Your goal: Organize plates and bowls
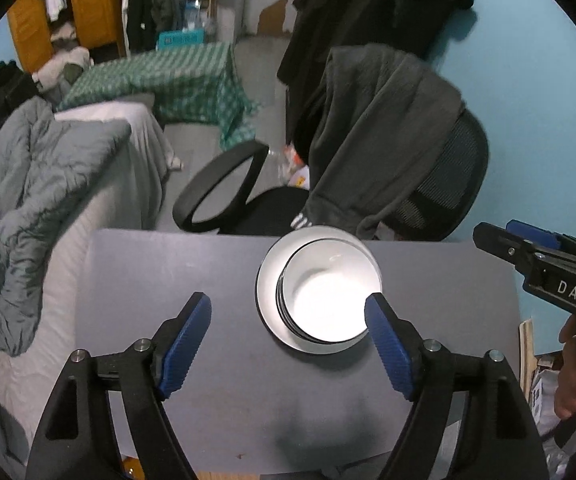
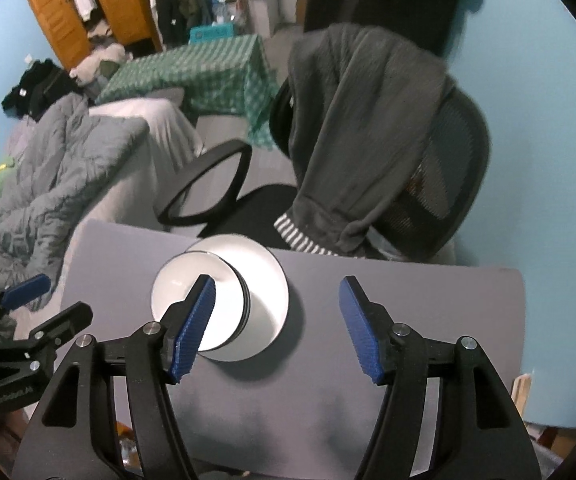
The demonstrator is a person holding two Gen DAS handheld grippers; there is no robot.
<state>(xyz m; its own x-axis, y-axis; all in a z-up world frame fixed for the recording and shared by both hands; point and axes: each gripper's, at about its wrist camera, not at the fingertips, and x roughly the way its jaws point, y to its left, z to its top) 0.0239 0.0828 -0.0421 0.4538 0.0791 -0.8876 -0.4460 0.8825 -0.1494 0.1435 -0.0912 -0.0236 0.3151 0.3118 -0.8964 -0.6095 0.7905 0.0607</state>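
A stack of white bowls (image 1: 330,300) sits on a white plate (image 1: 266,292) near the far edge of the grey table (image 1: 168,272). My left gripper (image 1: 288,344) is open and empty above the table, just in front of the bowls; its right fingertip overlaps the bowl rim in view. In the right wrist view the bowls (image 2: 180,280) rest on the plate (image 2: 264,280). My right gripper (image 2: 276,328) is open and empty, just right of the stack. Each gripper also shows in the other's view, the right (image 1: 504,240) and the left (image 2: 44,300).
A black office chair (image 1: 428,184) draped with a dark grey garment stands just beyond the table's far edge. A bed with a grey duvet (image 1: 28,200) lies to the left. A green checked cloth (image 1: 176,76) covers a table farther back.
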